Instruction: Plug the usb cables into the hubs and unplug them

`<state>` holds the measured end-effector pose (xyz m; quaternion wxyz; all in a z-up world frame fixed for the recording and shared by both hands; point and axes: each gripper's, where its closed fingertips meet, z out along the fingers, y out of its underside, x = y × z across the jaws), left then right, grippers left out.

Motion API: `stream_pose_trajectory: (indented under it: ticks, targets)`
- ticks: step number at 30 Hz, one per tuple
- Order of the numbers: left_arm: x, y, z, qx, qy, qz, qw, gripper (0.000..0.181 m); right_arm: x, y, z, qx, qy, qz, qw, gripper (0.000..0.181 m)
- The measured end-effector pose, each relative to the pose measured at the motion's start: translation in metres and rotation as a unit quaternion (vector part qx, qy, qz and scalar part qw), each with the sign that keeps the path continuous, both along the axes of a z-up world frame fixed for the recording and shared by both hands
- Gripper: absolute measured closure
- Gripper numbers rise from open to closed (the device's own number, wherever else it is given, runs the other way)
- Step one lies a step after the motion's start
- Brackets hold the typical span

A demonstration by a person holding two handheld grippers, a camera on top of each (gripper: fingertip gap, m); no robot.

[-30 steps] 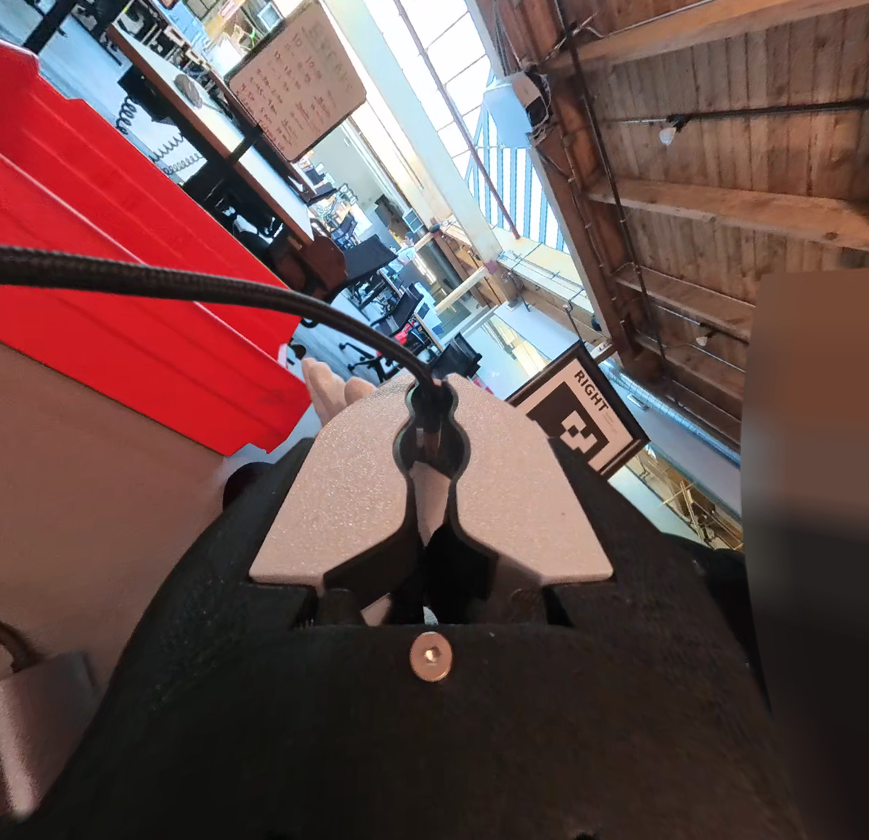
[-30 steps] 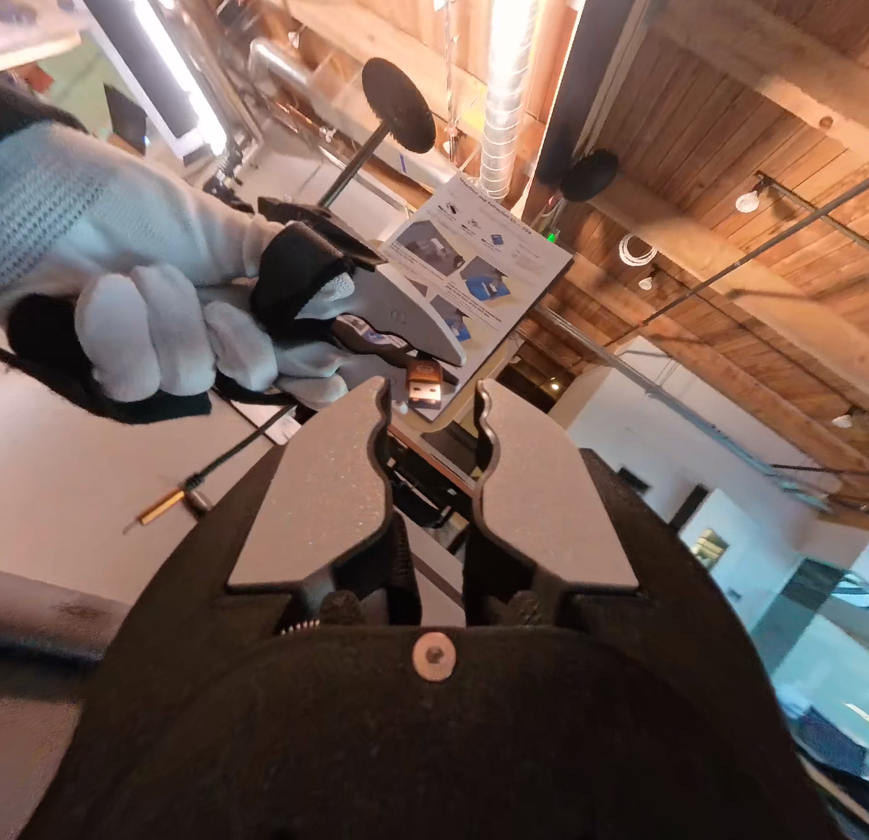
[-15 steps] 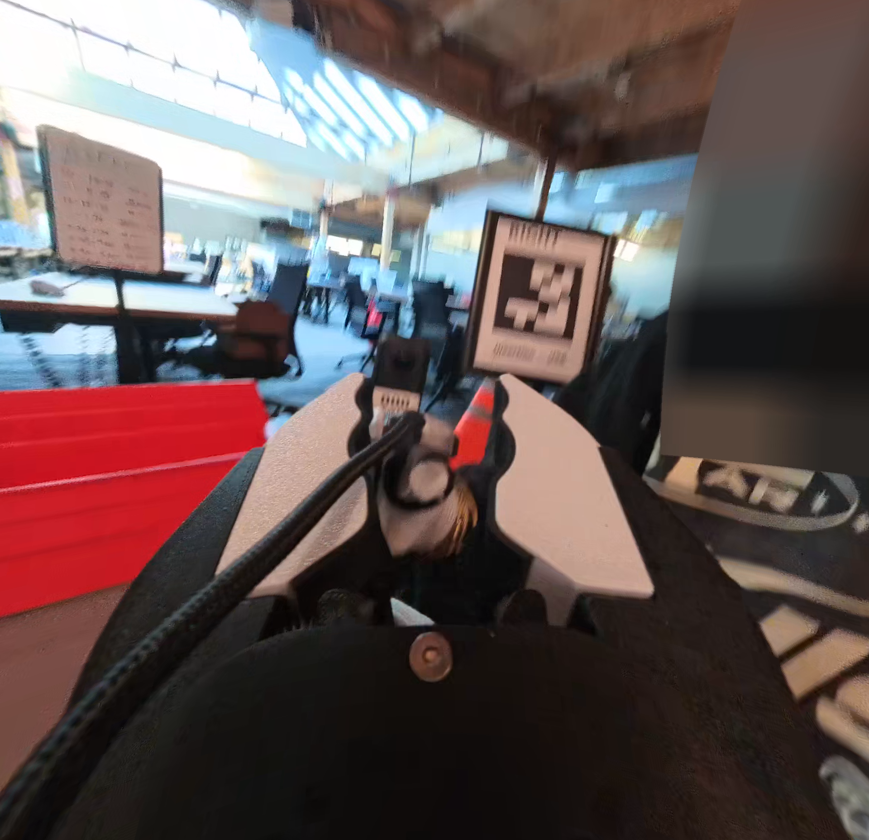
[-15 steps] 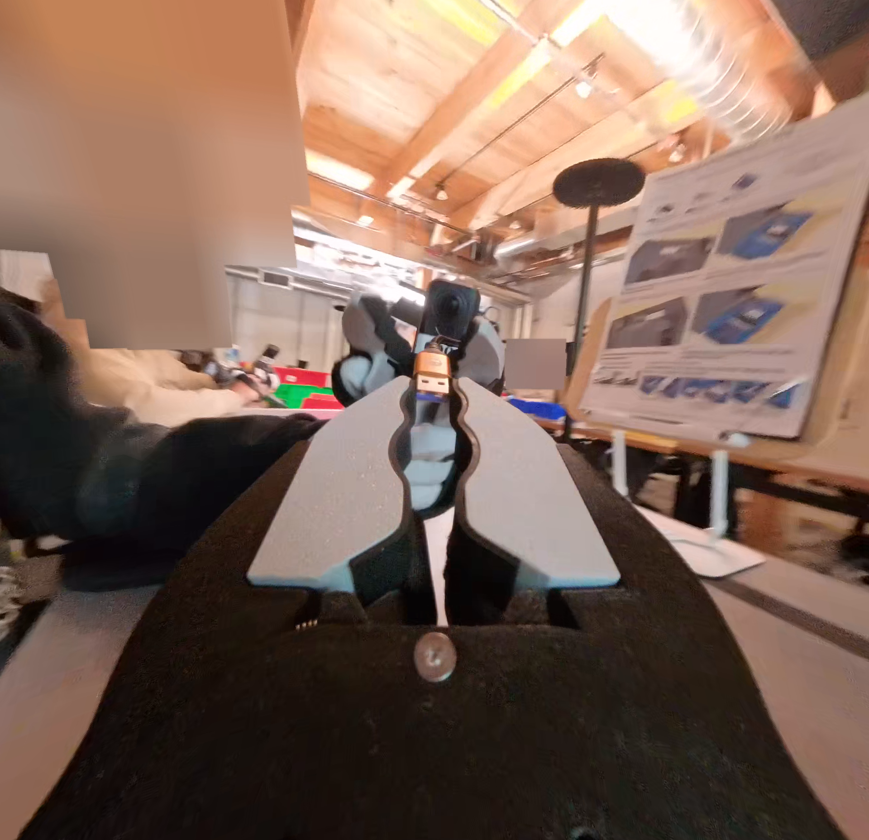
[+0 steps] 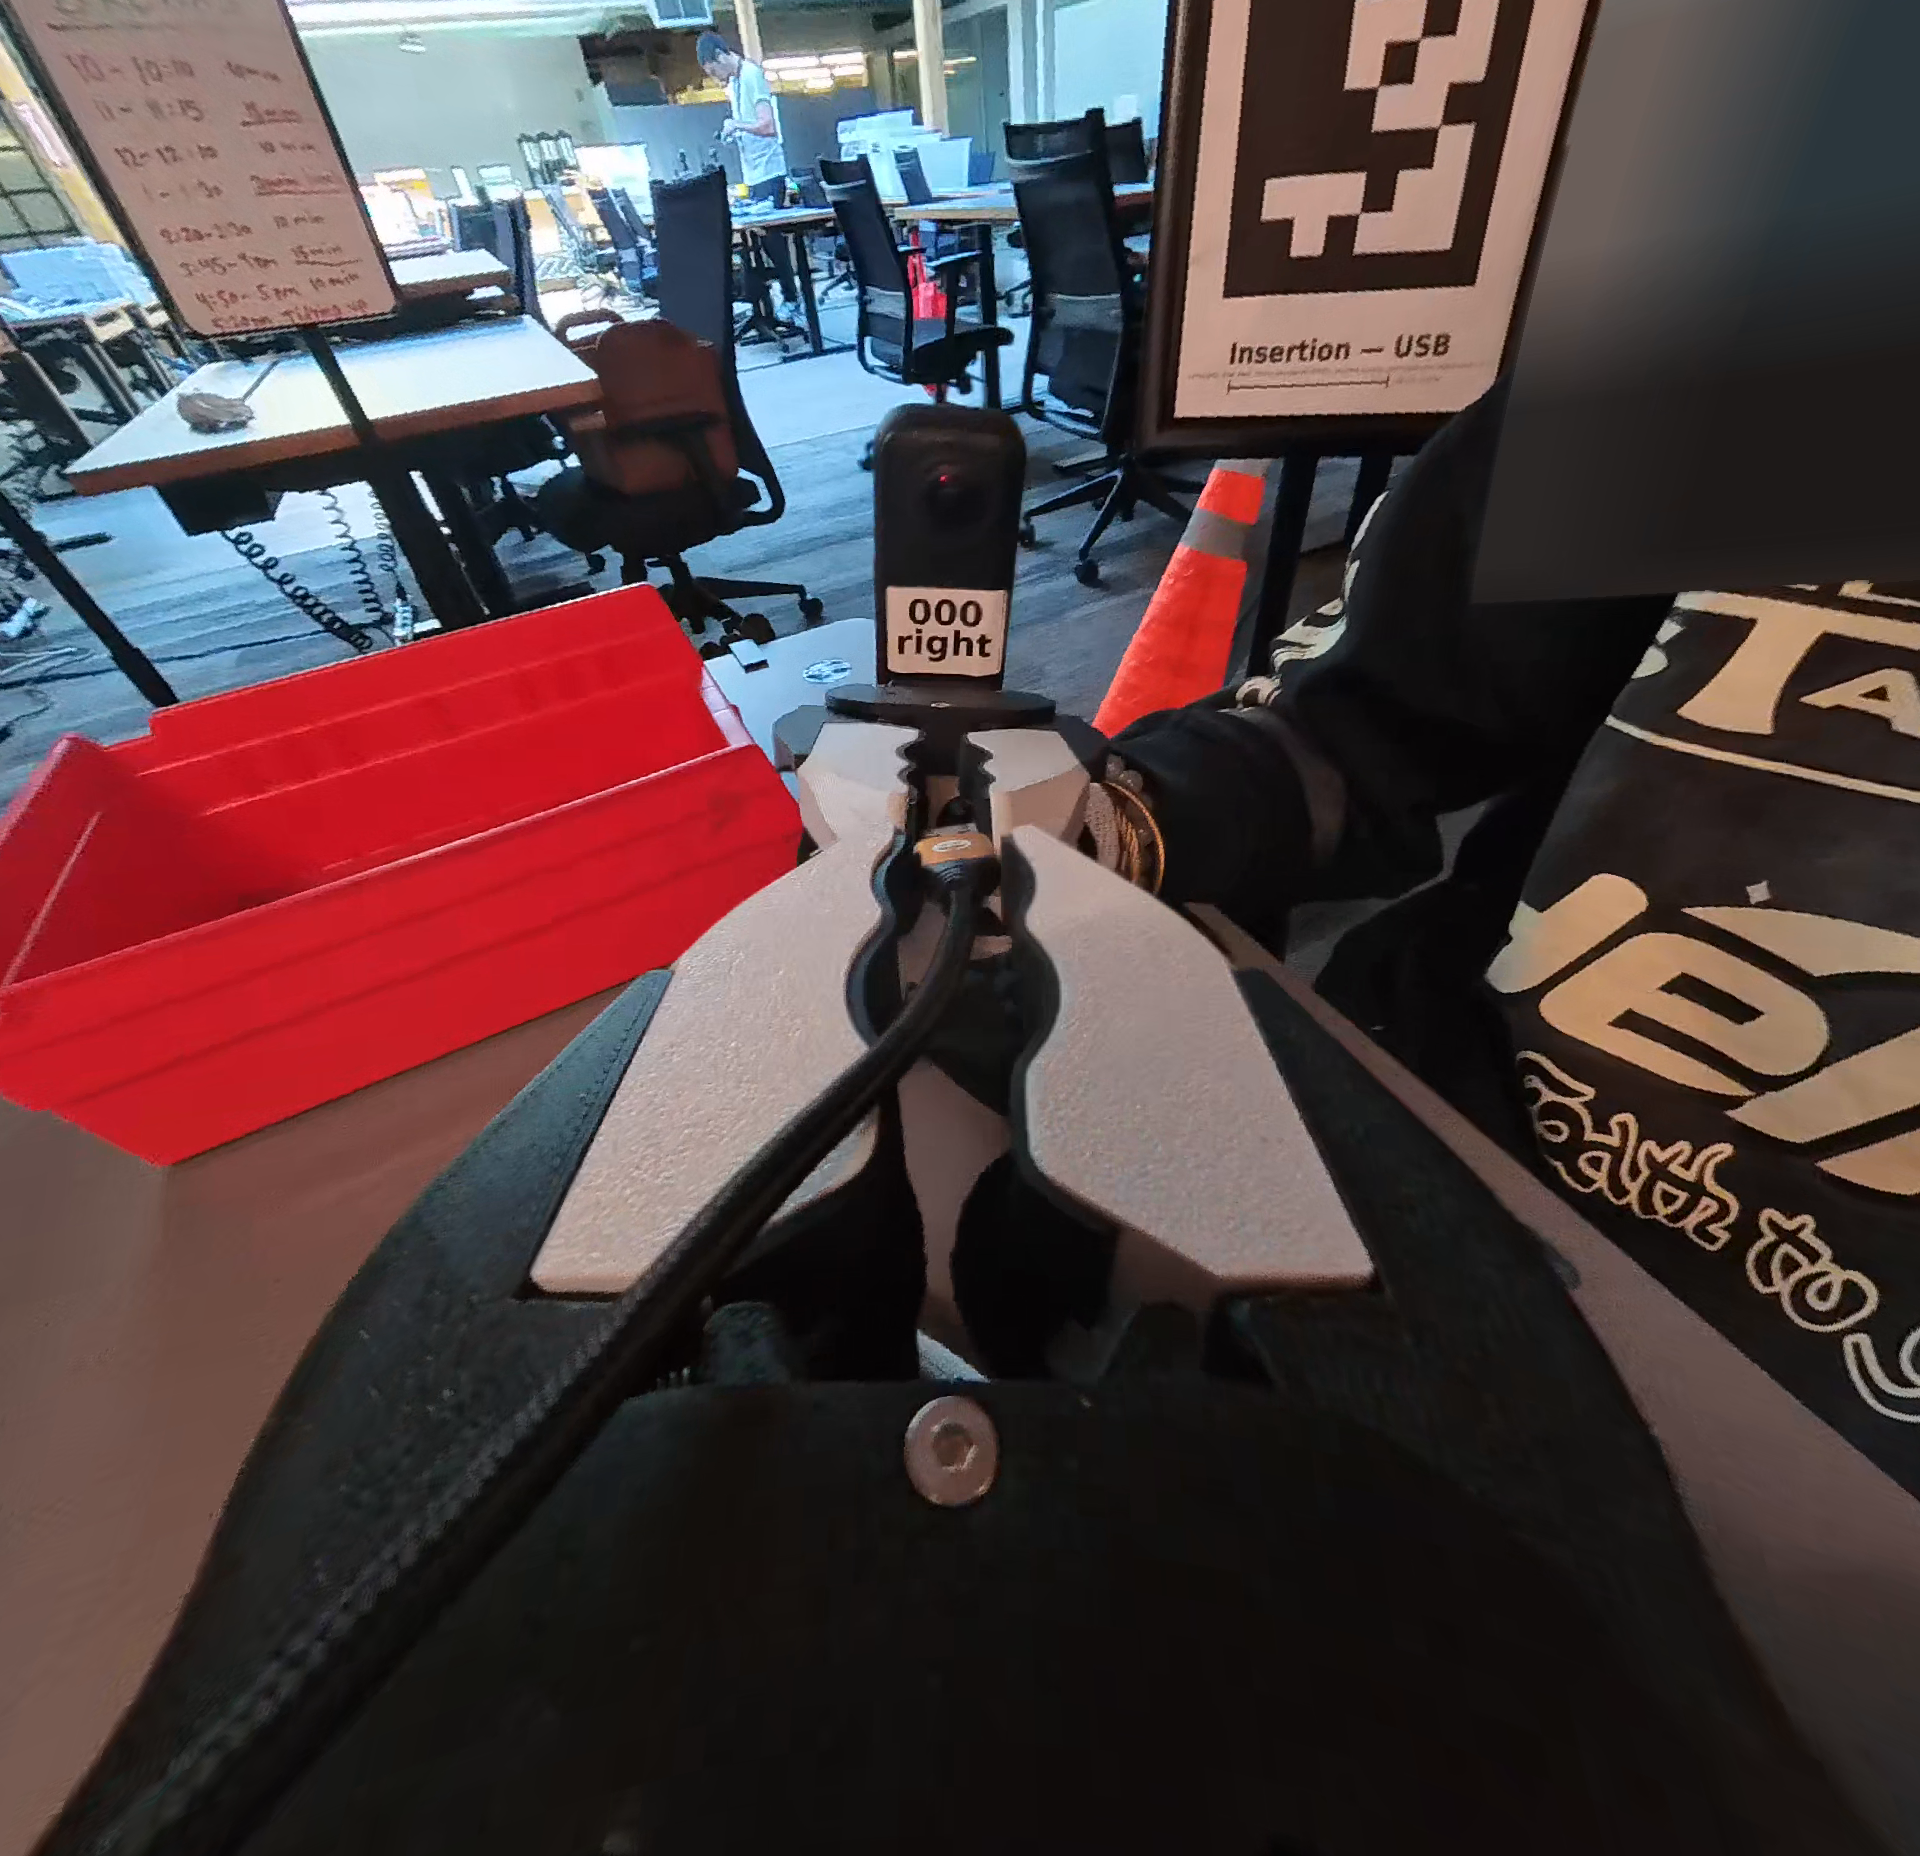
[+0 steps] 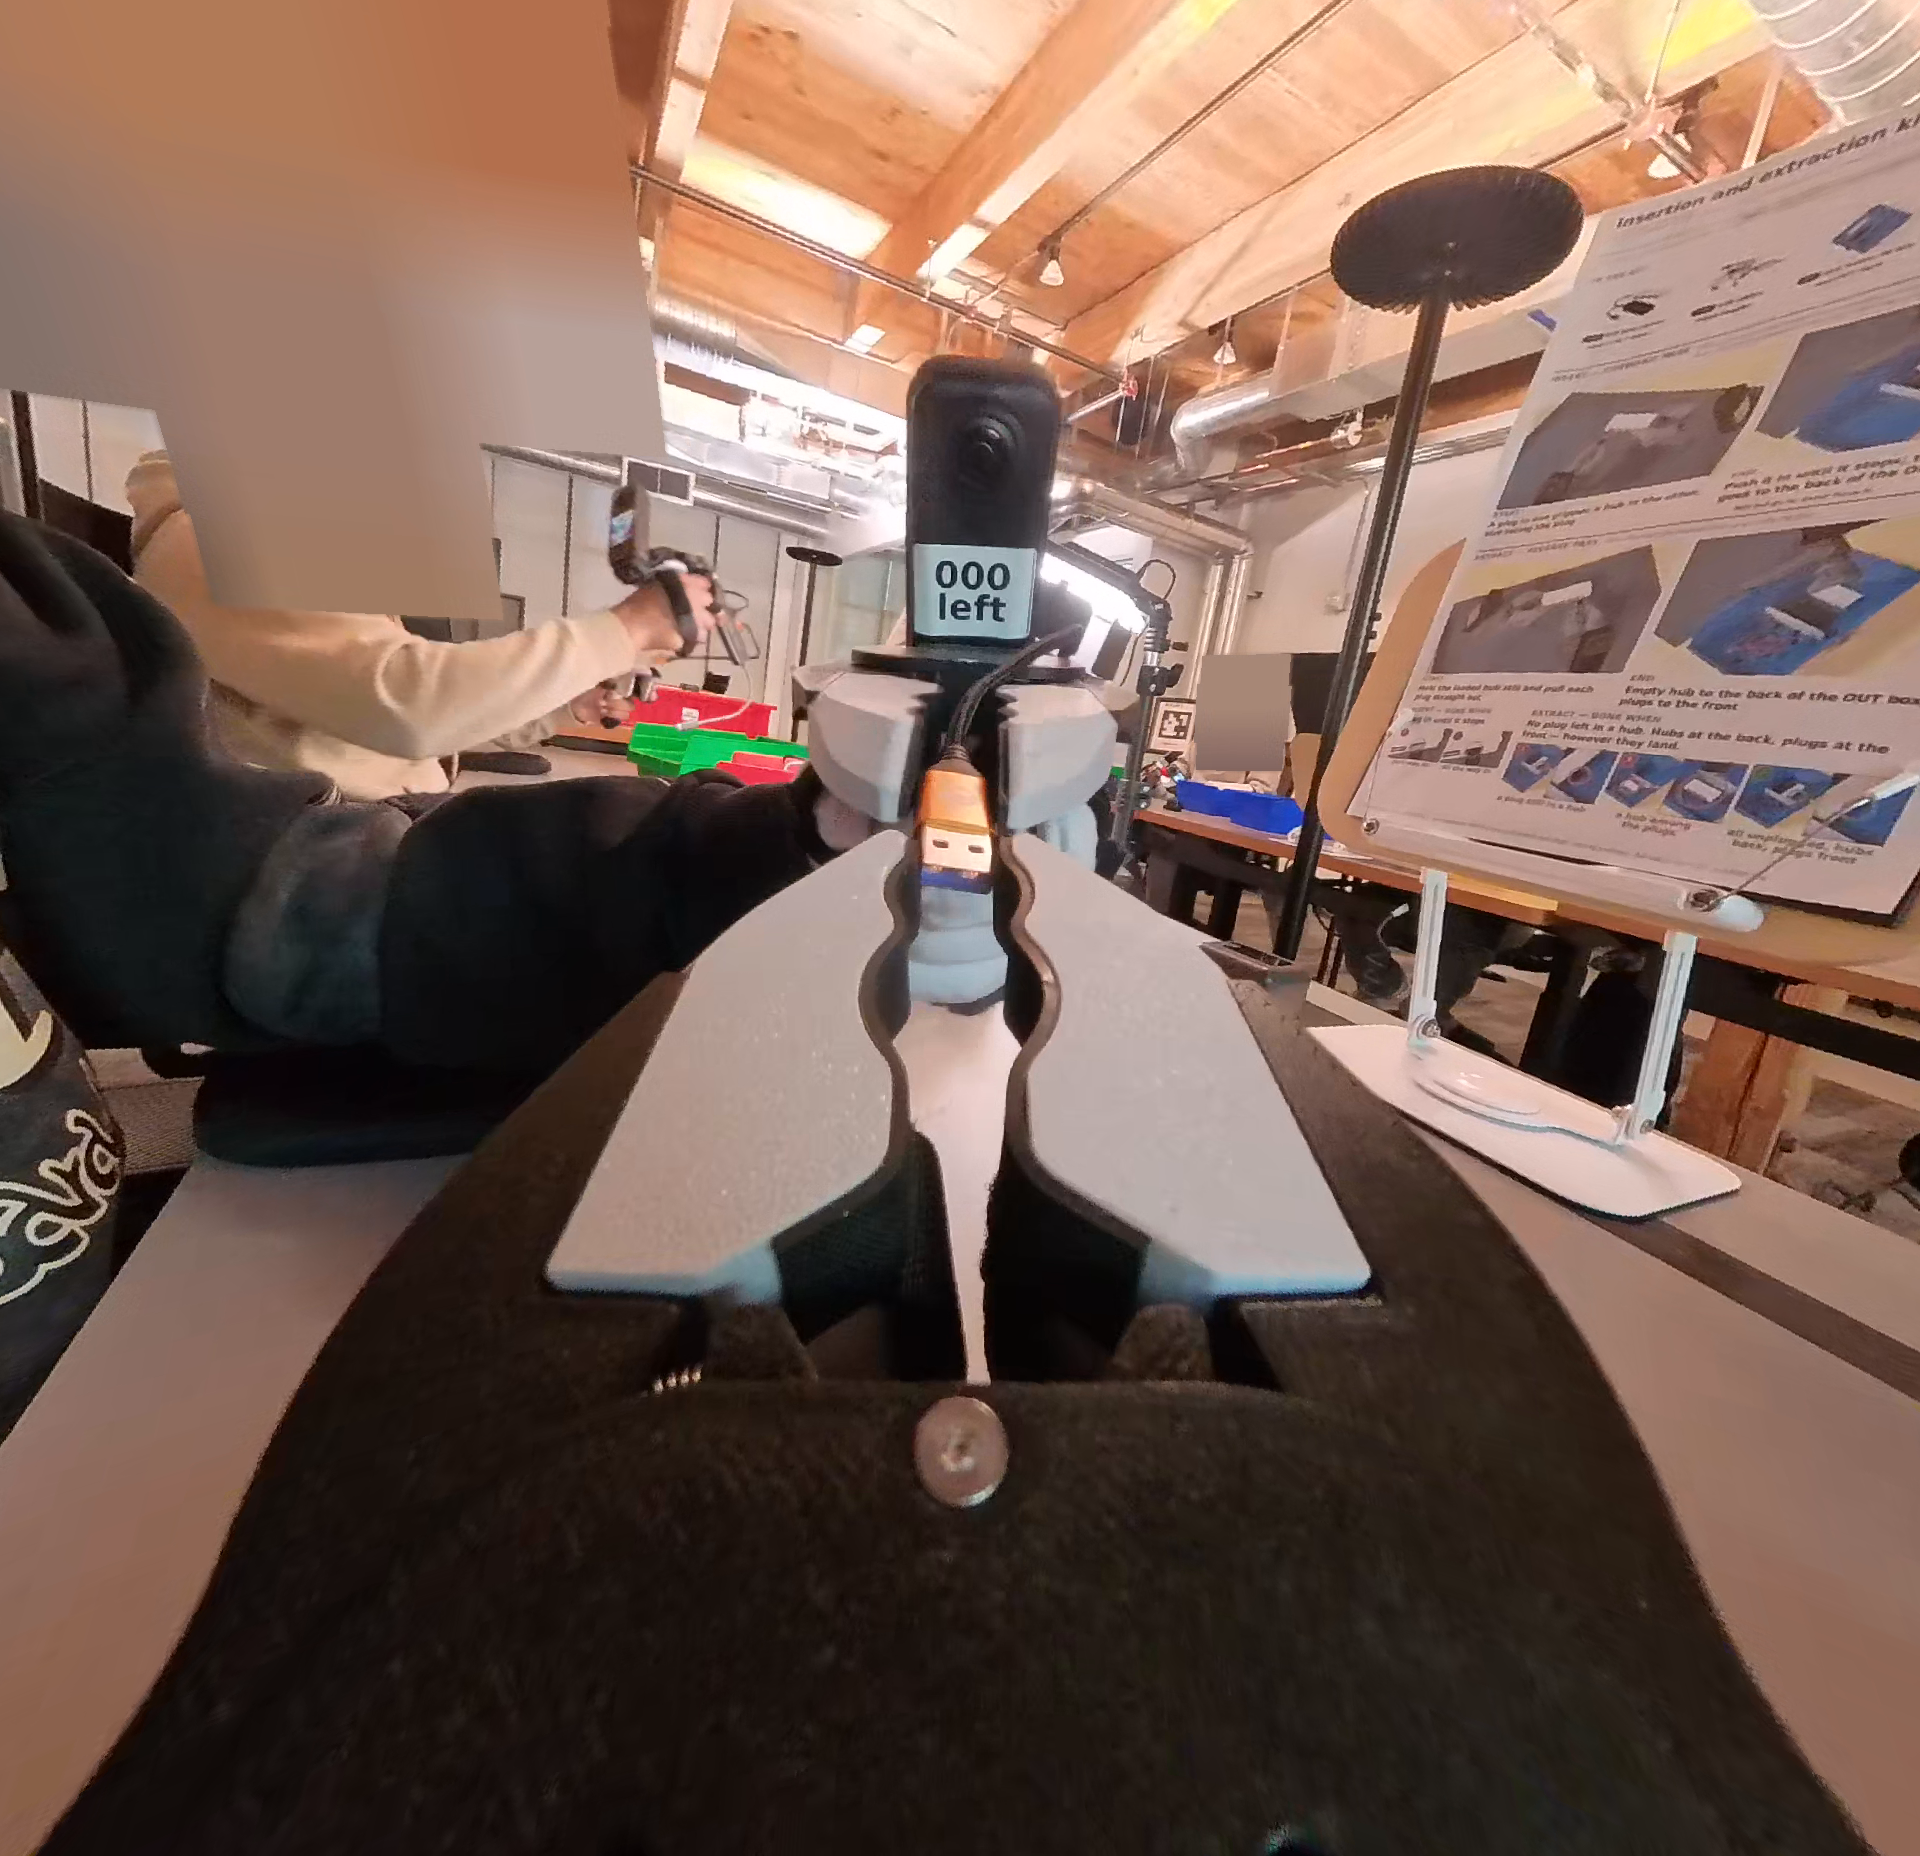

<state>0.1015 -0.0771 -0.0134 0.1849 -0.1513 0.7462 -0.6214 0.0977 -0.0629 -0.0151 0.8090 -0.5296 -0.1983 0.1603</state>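
A USB cable with a black braided cord (image 5: 831,1110) ends in an orange-shelled plug (image 5: 948,850). My left gripper (image 5: 954,856) is shut on the orange shell, and the cord runs back between its fingers. My right gripper (image 5: 948,778) faces it head-on. In the right wrist view, my right gripper (image 6: 954,856) is shut on the plug's metal end (image 6: 956,848). The left gripper (image 6: 956,767) clamps the orange shell (image 6: 954,793) just beyond. No hub is in view.
A red bin (image 5: 364,850) stands on the table to the left. An orange cone (image 5: 1195,601) and a tag sign (image 5: 1351,175) stand behind. An instruction board on a white stand (image 6: 1683,580) is at the right. Another person works at green and red bins (image 6: 707,746). Both grippers' tips are close together, under 4 cm apart.
Both grippers swung down from pointing at the ceiling to face each other. The right shut on the plug's metal end. The left let go of the cord, opened, then shut on the orange shell.
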Motion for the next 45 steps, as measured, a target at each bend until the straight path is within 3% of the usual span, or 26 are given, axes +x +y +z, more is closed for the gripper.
stream_pose_trajectory:
  ticks: [11,14,16,19,23,26,29,32,35,38,43,45]
  targets:
    - [0.003,0.002,-0.002,0.040,0.004,0.032,0.999,0.166,0.003,0.000,0.002,0.006,-0.001,-0.013,1.000,0.168]
    - [0.008,0.005,0.003,0.046,-0.005,0.071,0.996,0.166,0.009,0.002,0.004,0.008,0.018,-0.024,1.000,0.168]
    - [0.017,0.023,0.016,0.018,-0.032,0.145,0.989,0.166,0.014,0.005,0.003,0.012,0.020,-0.045,0.999,0.149]
    - [0.013,0.063,0.028,-0.094,-0.078,0.240,0.963,0.166,0.002,0.015,-0.009,-0.020,-0.007,-0.036,0.999,0.126]
    - [-0.009,0.111,-0.013,-0.158,-0.087,0.314,0.932,0.166,-0.025,0.029,-0.042,-0.099,-0.084,-0.008,0.992,0.095]
    - [-0.010,0.147,-0.022,-0.186,-0.074,0.357,0.912,0.166,-0.043,0.030,-0.069,-0.172,-0.154,0.038,0.972,0.100]
    - [-0.015,0.159,-0.021,-0.204,-0.072,0.362,0.907,0.166,-0.050,0.029,-0.089,-0.244,-0.257,0.072,0.932,0.106]
    - [-0.016,0.159,-0.018,-0.194,-0.074,0.363,0.909,0.166,-0.041,0.018,-0.122,-0.353,-0.415,0.113,0.831,0.107]
    - [-0.019,0.158,-0.011,-0.191,-0.083,0.350,0.913,0.166,-0.012,0.017,-0.138,-0.421,-0.527,0.134,0.726,0.111]
    - [-0.020,0.162,-0.012,-0.174,-0.086,0.360,0.913,0.166,0.015,0.023,-0.148,-0.456,-0.574,0.164,0.660,0.113]
    - [-0.023,0.170,-0.009,-0.195,-0.087,0.357,0.909,0.166,0.015,0.036,-0.169,-0.458,-0.581,0.232,0.632,0.123]
    - [-0.023,0.170,-0.010,-0.199,-0.083,0.355,0.909,0.166,0.001,0.041,-0.169,-0.480,-0.527,0.244,0.658,0.149]
